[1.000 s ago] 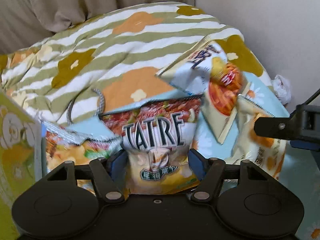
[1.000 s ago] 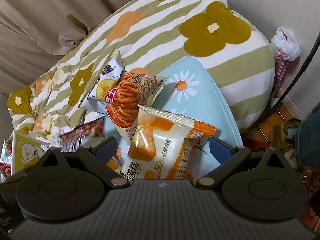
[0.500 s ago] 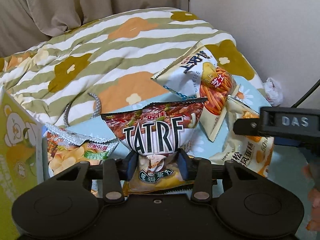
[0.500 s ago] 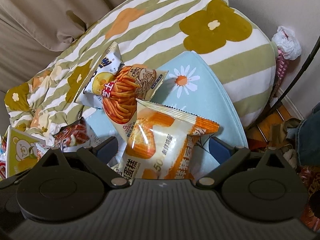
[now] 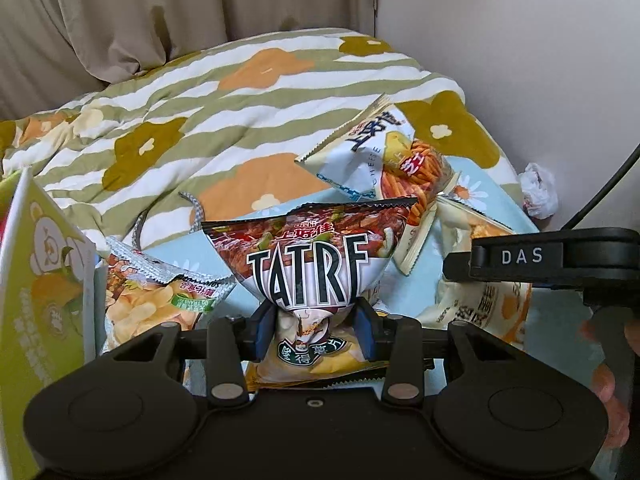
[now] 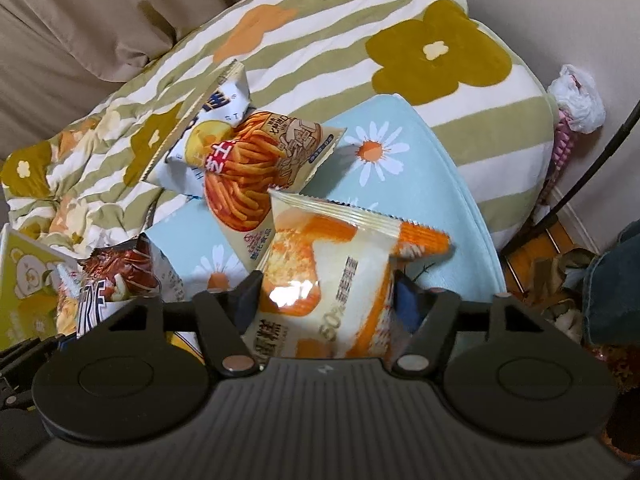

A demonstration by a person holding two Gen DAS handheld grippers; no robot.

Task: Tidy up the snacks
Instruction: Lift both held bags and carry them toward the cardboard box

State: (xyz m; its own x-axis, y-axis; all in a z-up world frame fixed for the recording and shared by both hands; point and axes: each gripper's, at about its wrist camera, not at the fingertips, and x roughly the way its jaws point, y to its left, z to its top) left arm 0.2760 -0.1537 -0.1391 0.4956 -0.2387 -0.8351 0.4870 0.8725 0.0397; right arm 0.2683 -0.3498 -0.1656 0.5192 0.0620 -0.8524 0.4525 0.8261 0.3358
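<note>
On the bed, the left gripper point(image 5: 316, 330) has its jaws clenched on the pinched waist of the TATRE chip bag point(image 5: 310, 266), whose long axis runs straight ahead of them. To its right, the right gripper point(image 6: 328, 300) has jaws closing around the orange cake packet point(image 6: 334, 280) lying lengthwise between them; a firm pinch isn't evident yet.

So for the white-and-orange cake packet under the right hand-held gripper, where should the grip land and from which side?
Take the cake packet across its near half, pads on its two long side edges, coming down steeply from the near end. It lies lengthwise toward the camera on the blue daisy cloth, its serrated far seal pointing away. The right hand-held gripper already straddles that part and its jaws are closing.
</note>
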